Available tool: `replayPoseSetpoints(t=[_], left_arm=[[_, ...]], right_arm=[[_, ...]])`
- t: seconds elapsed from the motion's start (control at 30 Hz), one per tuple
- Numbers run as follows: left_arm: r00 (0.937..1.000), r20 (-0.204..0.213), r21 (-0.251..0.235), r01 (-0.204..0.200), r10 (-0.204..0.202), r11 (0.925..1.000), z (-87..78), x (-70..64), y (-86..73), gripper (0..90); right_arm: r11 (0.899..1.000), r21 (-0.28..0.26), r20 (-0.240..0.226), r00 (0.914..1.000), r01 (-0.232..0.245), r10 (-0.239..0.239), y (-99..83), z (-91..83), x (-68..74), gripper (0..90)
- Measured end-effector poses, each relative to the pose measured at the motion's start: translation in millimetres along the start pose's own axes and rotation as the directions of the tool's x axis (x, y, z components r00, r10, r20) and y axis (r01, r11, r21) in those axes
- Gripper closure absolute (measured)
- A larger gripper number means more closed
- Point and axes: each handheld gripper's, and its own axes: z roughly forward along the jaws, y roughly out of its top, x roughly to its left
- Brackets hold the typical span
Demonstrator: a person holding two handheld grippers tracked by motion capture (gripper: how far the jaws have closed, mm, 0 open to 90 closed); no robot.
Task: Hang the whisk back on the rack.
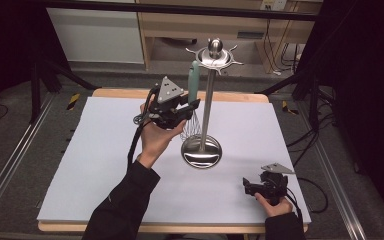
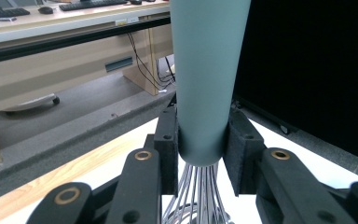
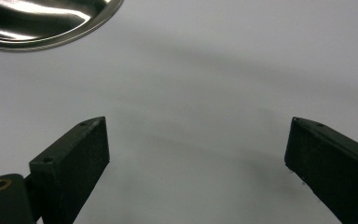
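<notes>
- High view, starting at the left: my left claw (image 1: 192,106) is raised off the white table (image 1: 100,165), just left of the steel stand (image 1: 205,110), and it is closed on the whisk (image 1: 193,80) at the lower end of its teal handle.
- Left gripper view confirms the grip: both black pads (image 2: 167,140) press against the teal handle (image 2: 205,79) just above where the wires (image 2: 200,196) fan out, so my left claw (image 2: 201,149) holds the whisk and nothing else.
- Long axis of the whisk runs near upright, handle up and wire head down, almost parallel to the stand's pole and just beside it.
- Handle top reaches up close to the hooked crown (image 1: 215,56) of the stand; whether it is already hung on a hook or merely beside one, I cannot tell.
- My guess is that the coming move turns on that gap between handle top and hook, which lies above and slightly right of my left claw.
- Round base (image 1: 201,151) of the stand sits below the wire head, so the whisk has little room to swing low.
- Farther right, my right claw (image 1: 250,188) rests low near the table's front right corner, well apart from stand and whisk.
- Right gripper view shows its jaws spread wide over bare table with nothing between them, the base rim (image 3: 51,28) at the upper left.
- Left hand is plainly the nearer one for whatever comes next.
</notes>
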Motion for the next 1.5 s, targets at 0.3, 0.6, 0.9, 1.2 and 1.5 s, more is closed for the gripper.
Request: replayPoseSetpoints(t=[0.3, 0.6, 0.9, 1.2, 1.5], left_arm=[[0.9998, -0.003, -0.010, -0.019, 0.019, 0.9998, 1.2, -0.2, -0.3, 65.3], [0.9996, -0.012, -0.024, -0.027, 0.027, 0.9993, -1.7, -0.9, -2.5, 57.0], [0.9996, 0.000, -0.032, -0.027, 0.027, 0.9991, -12.1, 0.2, -6.7, 46.4], [0.9998, 0.002, -0.031, -0.021, 0.021, 0.9993, -27.6, 7.1, -20.8, 42.0], [0.9999, 0.013, -0.032, -0.010, 0.010, 0.9994, -42.4, 13.9, -38.9, 39.7]], right_arm=[[1.000, 0.001, -0.001, 1.0000, 0.000, 0.000, 0.0, 0.0, 0.1, 6.9], [1.000, 0.001, -0.002, 1.0000, -0.004, 0.004, 0.0, 0.2, 0.2, 6.8], [1.000, 0.002, 0.000, 1.0000, 0.009, -0.009, 0.1, 0.5, -1.1, 6.8], [1.000, 0.001, 0.005, 0.9999, -0.011, 0.011, -0.5, 0.5, -1.5, 6.8], [1.000, 0.000, 0.009, 1.0000, 0.000, 0.000, -0.7, 0.7, -3.3, 6.8]])
